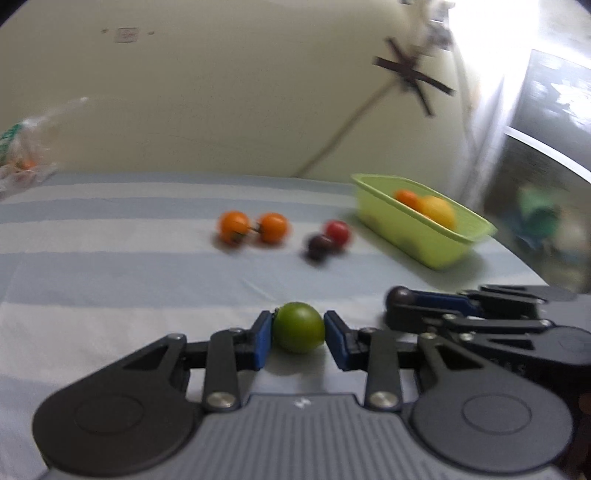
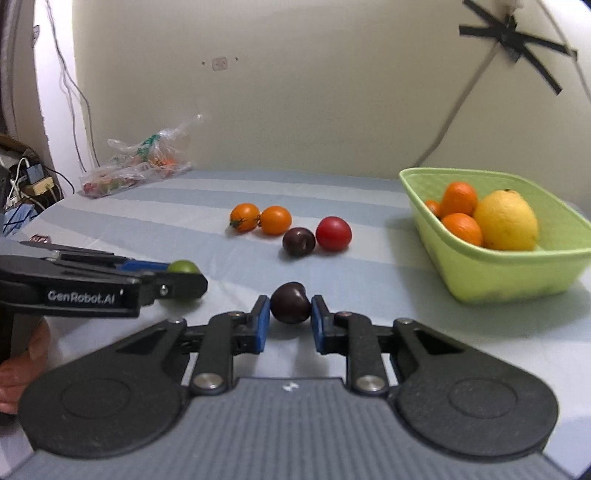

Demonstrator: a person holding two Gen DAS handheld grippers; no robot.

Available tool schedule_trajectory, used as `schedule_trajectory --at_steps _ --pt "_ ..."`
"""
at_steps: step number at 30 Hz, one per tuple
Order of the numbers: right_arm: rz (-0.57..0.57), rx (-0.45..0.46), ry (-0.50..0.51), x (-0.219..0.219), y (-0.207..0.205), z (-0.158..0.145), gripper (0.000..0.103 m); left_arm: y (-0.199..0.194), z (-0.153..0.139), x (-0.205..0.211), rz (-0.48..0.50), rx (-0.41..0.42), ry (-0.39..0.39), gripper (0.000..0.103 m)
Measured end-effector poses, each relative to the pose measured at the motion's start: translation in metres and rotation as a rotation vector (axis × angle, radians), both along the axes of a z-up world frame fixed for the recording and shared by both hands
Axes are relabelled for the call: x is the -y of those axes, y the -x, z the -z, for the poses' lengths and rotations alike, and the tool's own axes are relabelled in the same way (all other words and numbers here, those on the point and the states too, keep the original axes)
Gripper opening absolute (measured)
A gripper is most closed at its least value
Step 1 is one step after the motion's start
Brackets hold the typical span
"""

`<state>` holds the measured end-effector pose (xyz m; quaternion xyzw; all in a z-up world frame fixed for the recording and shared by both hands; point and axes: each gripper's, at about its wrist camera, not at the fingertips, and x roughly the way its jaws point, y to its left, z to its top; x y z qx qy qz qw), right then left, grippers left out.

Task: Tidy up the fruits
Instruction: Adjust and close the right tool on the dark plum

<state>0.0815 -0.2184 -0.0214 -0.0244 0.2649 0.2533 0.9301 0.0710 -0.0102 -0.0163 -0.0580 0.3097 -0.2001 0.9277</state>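
Observation:
My left gripper is shut on a green tomato, its blue pads pressing both sides, low over the striped cloth. My right gripper is shut on a dark purple tomato. In the right wrist view the left gripper shows at the left with the green tomato. Further back on the cloth lie two orange tomatoes, a dark purple tomato and a red tomato. A light green basket at the right holds oranges and a lemon.
A clear plastic bag with more produce lies at the back left against the wall. Cables and a power strip sit off the left edge of the table. A person's hand holds the left gripper. A taped cord runs down the wall.

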Motion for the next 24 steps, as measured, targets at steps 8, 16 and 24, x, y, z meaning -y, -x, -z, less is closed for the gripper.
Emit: schedule_trajectory --at_steps 8,16,24 --pt "-0.019 0.038 -0.001 0.016 0.038 0.004 0.027 0.029 0.001 0.023 0.132 0.03 -0.036 0.032" --pt "-0.021 0.021 0.019 0.013 0.038 0.006 0.032 0.029 0.001 0.017 0.096 0.029 -0.02 0.041" --pt "-0.024 0.026 0.033 0.012 0.039 0.007 0.048 0.029 0.0 0.015 0.087 0.036 -0.015 0.046"
